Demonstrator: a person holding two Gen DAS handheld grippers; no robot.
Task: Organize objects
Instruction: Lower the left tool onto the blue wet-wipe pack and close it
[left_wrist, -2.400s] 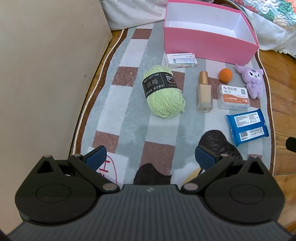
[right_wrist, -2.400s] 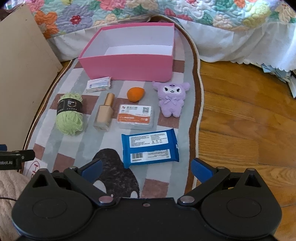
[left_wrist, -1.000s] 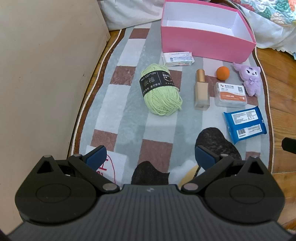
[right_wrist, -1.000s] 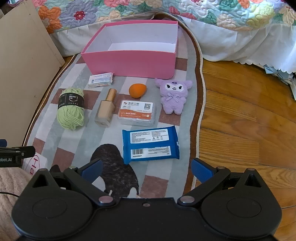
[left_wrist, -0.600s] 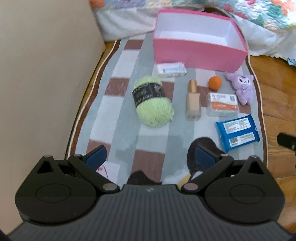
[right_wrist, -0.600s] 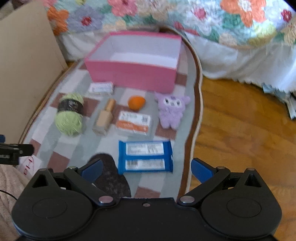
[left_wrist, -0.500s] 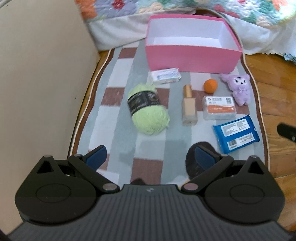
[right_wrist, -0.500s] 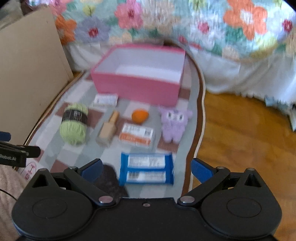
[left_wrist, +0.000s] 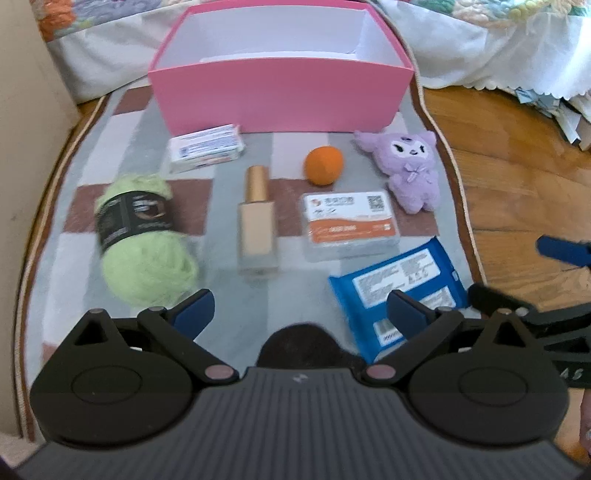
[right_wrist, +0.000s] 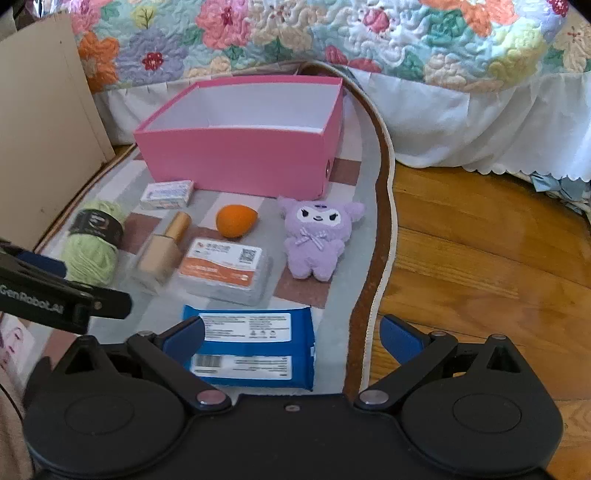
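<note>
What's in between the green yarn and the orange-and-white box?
The makeup bottle with the gold cap lies between the yarn and the box, flat on the rug. The left wrist view shows it best.

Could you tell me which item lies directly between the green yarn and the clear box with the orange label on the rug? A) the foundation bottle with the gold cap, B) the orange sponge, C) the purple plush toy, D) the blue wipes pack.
A: the foundation bottle lies flat between the green yarn and the orange-labelled box, its gold cap pointing toward the pink box.
</note>
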